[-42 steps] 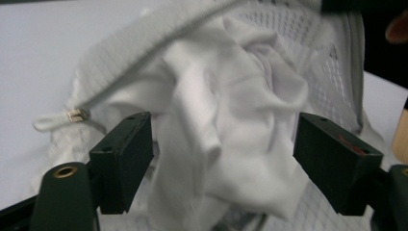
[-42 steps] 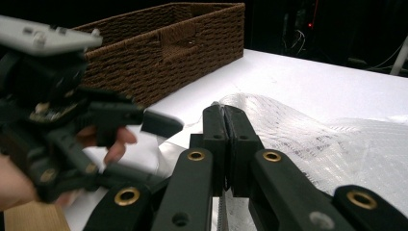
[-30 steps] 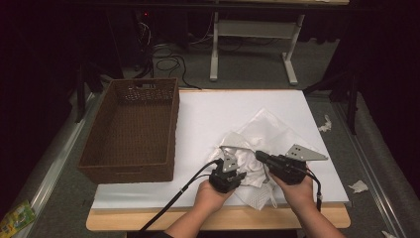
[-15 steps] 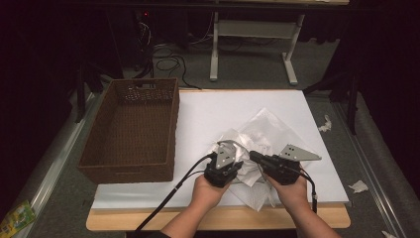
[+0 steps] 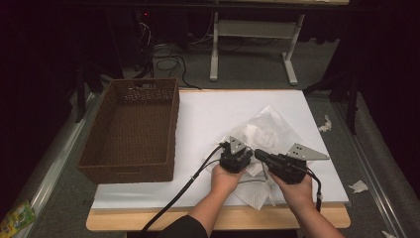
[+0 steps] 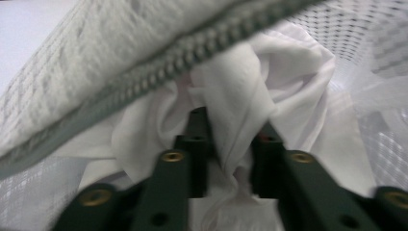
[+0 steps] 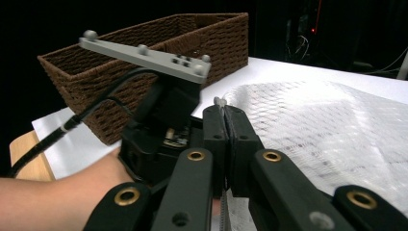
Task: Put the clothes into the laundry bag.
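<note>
Since the earlier frame the left gripper [image 5: 236,159] has been carried right toward the right gripper [image 5: 262,156], its jaws just opening, crumpled white cloth [image 6: 250,91] between them. Lower centre, the white mesh zip bag [image 5: 267,131] is seen on the table, its zipper edge [image 7: 222,108] pinched by the closed right gripper, nearer along its length.

Right gripper [image 7: 225,111] pinching a mesh bag's zipper edge
Its fingers [image 7: 214,127] meet on the mesh bag [image 7: 308,125]; the left gripper [image 7: 163,115] and wicker basket [image 7: 144,53] sit just beyond.

No text, label, brand, number or sign can be read anywhere.
</note>
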